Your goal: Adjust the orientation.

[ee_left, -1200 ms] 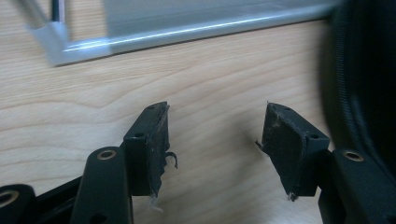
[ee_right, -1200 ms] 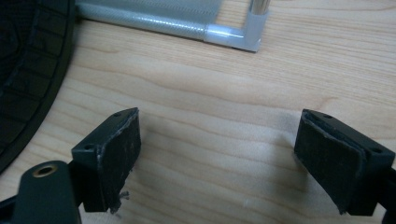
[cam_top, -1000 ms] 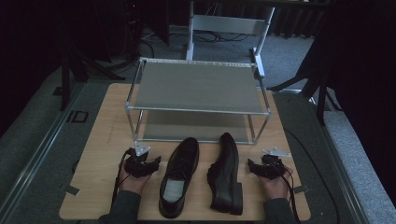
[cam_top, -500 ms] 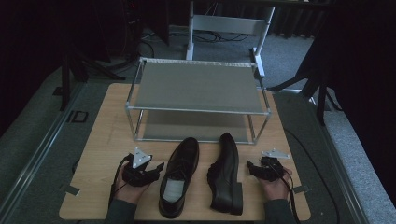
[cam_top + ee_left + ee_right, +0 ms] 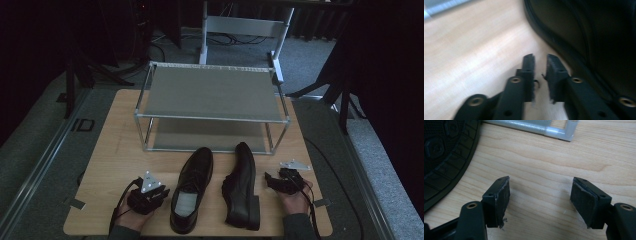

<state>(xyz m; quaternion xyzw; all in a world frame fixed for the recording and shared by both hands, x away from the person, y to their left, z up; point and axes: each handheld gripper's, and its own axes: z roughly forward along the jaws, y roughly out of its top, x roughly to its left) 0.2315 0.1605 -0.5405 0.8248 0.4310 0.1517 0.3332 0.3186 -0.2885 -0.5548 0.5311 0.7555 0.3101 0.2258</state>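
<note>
Closing its jaws with nothing between them, the left tool (image 5: pixel 159 192) has edged right toward the upright shoe (image 5: pixel 191 190) on the bench (image 5: pixel 110 155); right tool (image 5: pixel 272 181) waits open beside the tipped shoe (image 5: pixel 242 185), neither gripped yet

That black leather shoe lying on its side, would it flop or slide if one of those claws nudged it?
The black leather shoe lying on its side probably holds its shape, with its thick ridged sole and blocky heel. Already tipped, it would likely slide across the smooth wooden tabletop rather than roll.
</note>
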